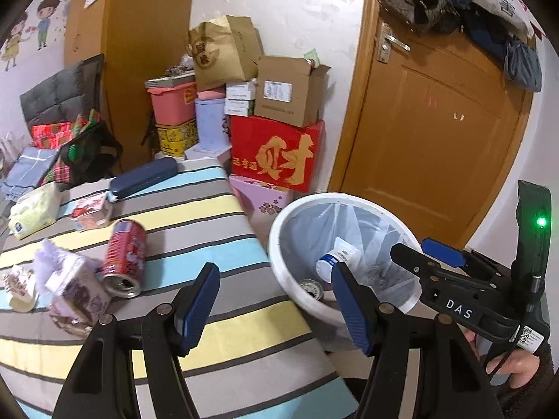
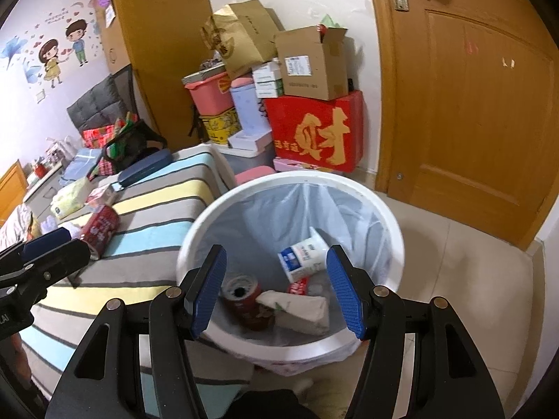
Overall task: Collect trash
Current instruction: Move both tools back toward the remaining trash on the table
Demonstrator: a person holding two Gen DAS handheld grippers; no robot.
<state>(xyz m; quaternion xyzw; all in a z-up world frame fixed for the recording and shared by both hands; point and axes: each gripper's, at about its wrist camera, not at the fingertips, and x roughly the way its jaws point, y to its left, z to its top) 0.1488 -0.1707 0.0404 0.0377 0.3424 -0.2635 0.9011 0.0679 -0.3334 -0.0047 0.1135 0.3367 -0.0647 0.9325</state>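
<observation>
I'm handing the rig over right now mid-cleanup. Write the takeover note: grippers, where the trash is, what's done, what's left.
Left gripper: open, empty, over the striped bed.
Right gripper: open, empty, above the white bin.
Done: in the bin lie a red can, a white cup and a tissue pack.
Left on the bed: red can on its side, purple-patterned carton, small pink carton, crumpled wrapper. The green tissue pack and dark blue case may not be trash; check first.

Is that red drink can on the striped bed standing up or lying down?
Lying down. The red drink can rests on its side on the striped bed, its opened top facing the camera.
</observation>
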